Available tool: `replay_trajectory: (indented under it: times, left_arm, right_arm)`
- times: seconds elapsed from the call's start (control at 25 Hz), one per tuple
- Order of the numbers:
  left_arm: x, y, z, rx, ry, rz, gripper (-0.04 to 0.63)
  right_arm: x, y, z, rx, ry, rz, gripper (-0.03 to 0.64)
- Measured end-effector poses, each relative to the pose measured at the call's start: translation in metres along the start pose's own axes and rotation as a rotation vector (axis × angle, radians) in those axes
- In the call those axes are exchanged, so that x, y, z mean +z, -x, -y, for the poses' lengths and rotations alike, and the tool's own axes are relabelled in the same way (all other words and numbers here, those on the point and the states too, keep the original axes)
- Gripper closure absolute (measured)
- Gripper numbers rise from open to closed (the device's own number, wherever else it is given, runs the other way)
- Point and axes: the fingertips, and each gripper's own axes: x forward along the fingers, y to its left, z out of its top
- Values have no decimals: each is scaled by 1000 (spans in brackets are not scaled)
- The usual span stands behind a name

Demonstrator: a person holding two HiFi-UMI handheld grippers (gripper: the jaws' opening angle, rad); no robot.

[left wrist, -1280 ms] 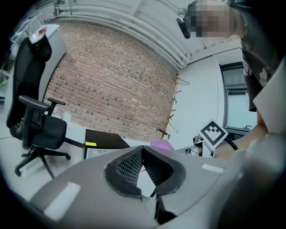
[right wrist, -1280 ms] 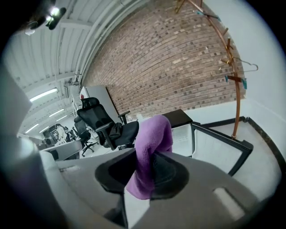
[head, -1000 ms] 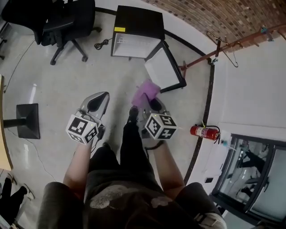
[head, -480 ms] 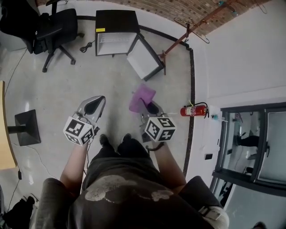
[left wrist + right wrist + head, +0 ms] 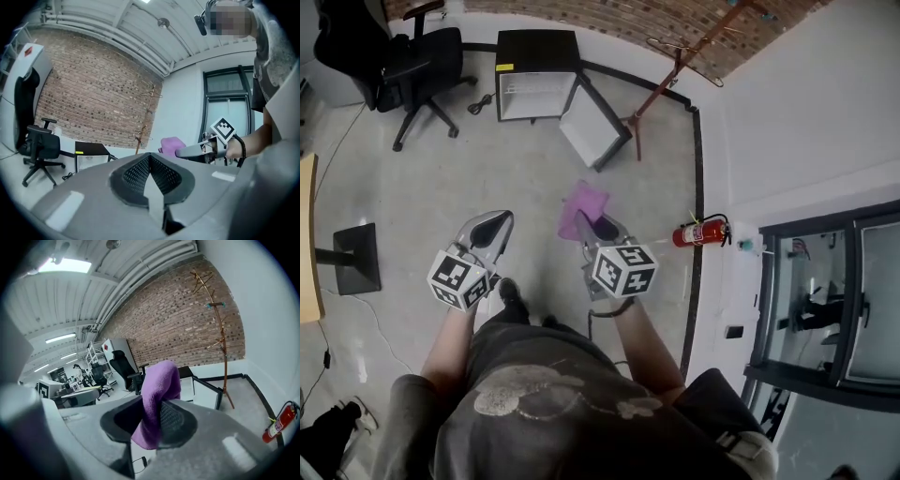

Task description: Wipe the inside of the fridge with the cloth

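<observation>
A small black fridge (image 5: pixel 534 80) stands on the floor by the brick wall, its door (image 5: pixel 593 122) swung open to the right and its white inside showing. It also appears far off in the left gripper view (image 5: pixel 91 157). My right gripper (image 5: pixel 589 221) is shut on a purple cloth (image 5: pixel 584 206), which bulges up between the jaws (image 5: pixel 157 399). My left gripper (image 5: pixel 490 232) is held beside it, shut with nothing in it (image 5: pixel 150 176). Both are at about waist height, well short of the fridge. The left gripper view catches the right gripper (image 5: pixel 197 151) with the cloth (image 5: pixel 171 143).
A black office chair (image 5: pixel 412 56) stands left of the fridge, and a coat stand (image 5: pixel 675 66) to its right. A red fire extinguisher (image 5: pixel 698 232) stands by the right wall, with glass doors (image 5: pixel 825 309) beyond it. On the left are a black stand base (image 5: pixel 352 258) and a desk edge (image 5: pixel 307 244).
The fridge now looks smaller and sits further left in the head view. Both grippers have shifted slightly left. The cloth stays held in the right gripper.
</observation>
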Motion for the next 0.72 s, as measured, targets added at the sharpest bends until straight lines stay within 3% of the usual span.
replay_trajectory:
  times: [0.24,0.56,0.72]
  left_arm:
    - [-21,7,56,-43,-7,-46,578]
    - [-26,26,87,-43,-16,-45,578]
    - [-32,33,97,-34,-12,-42,578]
  right_arm:
    - [-33,39,14,11,-26,-28,546]
    - [-63,69,5,21,-67,-41,546]
    - [-69,75,-6,55,-30,-59,546]
